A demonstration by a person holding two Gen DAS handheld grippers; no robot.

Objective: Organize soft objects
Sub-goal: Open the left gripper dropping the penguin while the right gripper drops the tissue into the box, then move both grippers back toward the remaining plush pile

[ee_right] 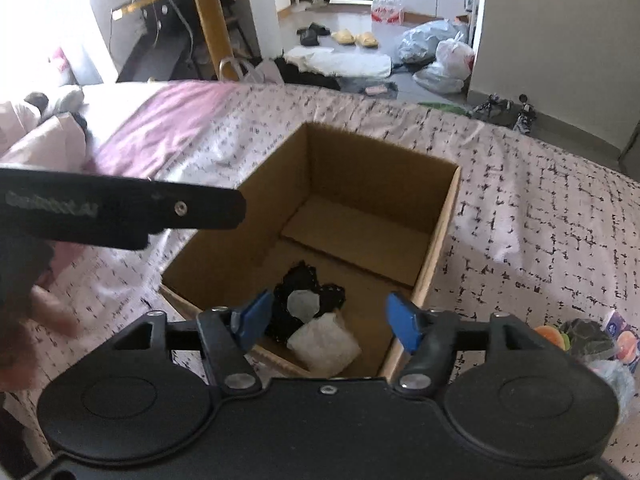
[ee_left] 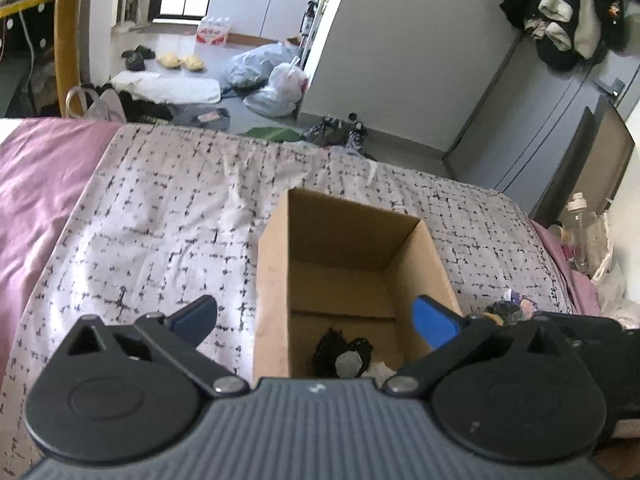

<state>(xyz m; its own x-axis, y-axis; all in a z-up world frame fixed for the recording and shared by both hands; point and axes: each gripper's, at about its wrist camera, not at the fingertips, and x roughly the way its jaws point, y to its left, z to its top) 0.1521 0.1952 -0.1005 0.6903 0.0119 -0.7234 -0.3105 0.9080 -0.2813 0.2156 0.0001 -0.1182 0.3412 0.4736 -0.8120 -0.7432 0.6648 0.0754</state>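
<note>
Cardboard box (ee_right: 436,240) on the bed sits under both of my spread, empty tools: left hand-held gripper (ee_left: 316,322), then right hand-held gripper (ee_right: 328,320). Between the right one's fingers lie a black lacy piece (ee_right: 296,284) and a white pad (ee_right: 324,344), light and limp; I'd pinch a bunched fold.

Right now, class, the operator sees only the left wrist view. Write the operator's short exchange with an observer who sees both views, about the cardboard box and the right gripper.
Operator: What lies beside the black thing in the box?
Observer: A white padded packet rests against the black item, at the near end of the cardboard box.
Operator: Is the right gripper holding anything?
Observer: No. The right gripper is open above the box, with nothing between its pads.
</note>
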